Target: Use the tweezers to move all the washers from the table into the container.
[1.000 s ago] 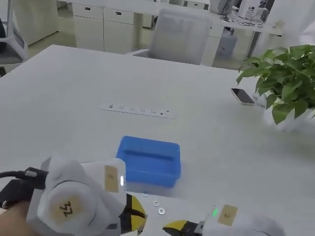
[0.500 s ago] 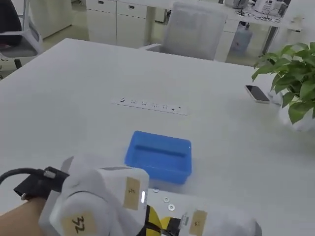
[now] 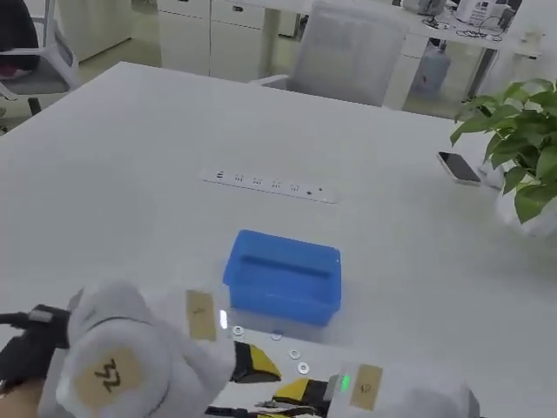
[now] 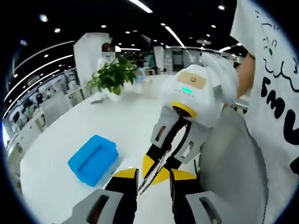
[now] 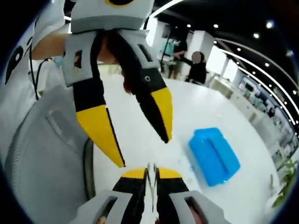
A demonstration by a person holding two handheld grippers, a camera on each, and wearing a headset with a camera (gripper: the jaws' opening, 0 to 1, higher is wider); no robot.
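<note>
Well, the blue container (image 3: 283, 277) sits on the white table (image 3: 130, 174). A few small washers (image 3: 294, 354) lie flat on the table just in front of the container, on the side near the person. None of them can be seen inside it.

Both grippers are in front of the container too, past the washers, close to the person. The right gripper (image 5: 151, 175) has its jaws squeezed tight on the tweezers (image 5: 150, 169). The thin metal tips poke out between its yellow ends. They are up in the air, not touching a washer.

The left gripper (image 5: 143, 151) faces the right one, very near it. Its jaws are spread apart and hold nothing. In the left gripper view the tip of the tweezers points into the gap between those jaws.

Behind the container lies a long white power strip (image 3: 268, 185). Far off to the container's right are a phone (image 3: 458, 167) and a green plant (image 3: 522, 139). A grey chair (image 3: 348, 52) stands at the far edge of the table.
</note>
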